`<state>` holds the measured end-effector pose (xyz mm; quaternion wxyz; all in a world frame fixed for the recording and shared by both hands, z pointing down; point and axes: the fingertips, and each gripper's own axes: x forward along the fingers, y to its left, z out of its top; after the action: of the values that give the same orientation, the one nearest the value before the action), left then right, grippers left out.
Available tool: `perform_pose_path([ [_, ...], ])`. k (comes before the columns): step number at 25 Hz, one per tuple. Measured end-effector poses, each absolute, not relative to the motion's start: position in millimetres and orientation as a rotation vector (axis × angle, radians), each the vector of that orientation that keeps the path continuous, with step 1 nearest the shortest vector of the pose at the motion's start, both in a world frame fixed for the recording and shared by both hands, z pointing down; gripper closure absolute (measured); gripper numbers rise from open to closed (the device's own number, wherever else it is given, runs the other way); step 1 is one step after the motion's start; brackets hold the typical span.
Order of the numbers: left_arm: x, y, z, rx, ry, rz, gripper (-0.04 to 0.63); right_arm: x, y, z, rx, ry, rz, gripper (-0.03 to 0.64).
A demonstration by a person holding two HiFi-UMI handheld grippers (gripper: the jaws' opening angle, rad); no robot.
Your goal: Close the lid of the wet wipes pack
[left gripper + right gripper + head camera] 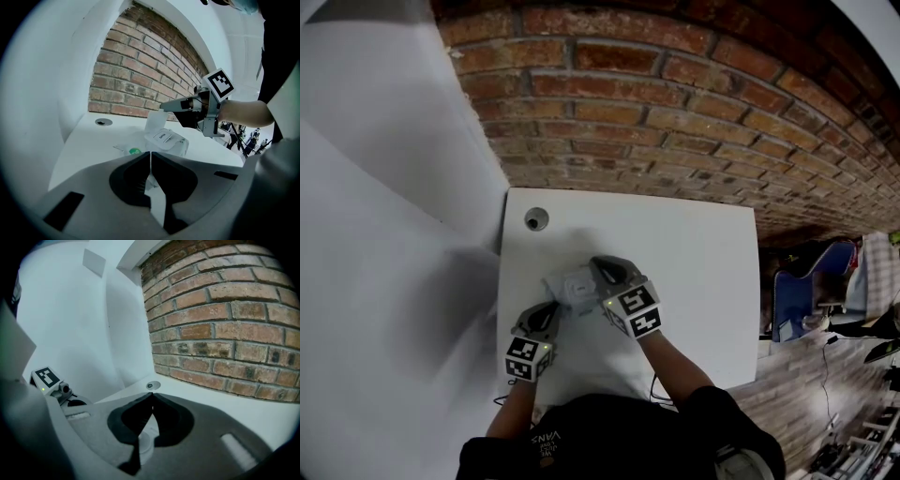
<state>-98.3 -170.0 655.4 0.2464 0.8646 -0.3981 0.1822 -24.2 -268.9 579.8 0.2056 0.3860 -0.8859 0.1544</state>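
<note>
- Wet wipes pack (pixel 570 286) lies on the white counter (pixel 703 281), towards its left side.
- Left gripper (pixel 550 309): fingers clenched on the pack's near edge.
- Right gripper (pixel 599 267): fingers pressed together, tips over the pack's lid (pixel 162 137).

The left claw (pixel 551 309) and the right claw (pixel 602 268) are built alike. Each has a matte grey plastic shell and black padded inner faces that curve in to narrow tips. At the rear of each sits a white cube (pixel 635 311) printed with black square markers, with a small green light on one edge. Rectangular slots are sunk into the shells. At right of the left gripper view, a bare metal bracket (pixel 212 125) hangs under the cube. The person wears a black top (pixel 619 436) with small pale chest print and short sleeves (pixel 717 405).
</note>
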Motion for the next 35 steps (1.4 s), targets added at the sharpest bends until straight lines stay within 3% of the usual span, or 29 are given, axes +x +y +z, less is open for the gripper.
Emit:
perform_pose_path([
  [35,-96,-167,657,2.357,-1.064,0.478,0.581,-30,-221,601,1.017,-2.431,0.461,0.618],
])
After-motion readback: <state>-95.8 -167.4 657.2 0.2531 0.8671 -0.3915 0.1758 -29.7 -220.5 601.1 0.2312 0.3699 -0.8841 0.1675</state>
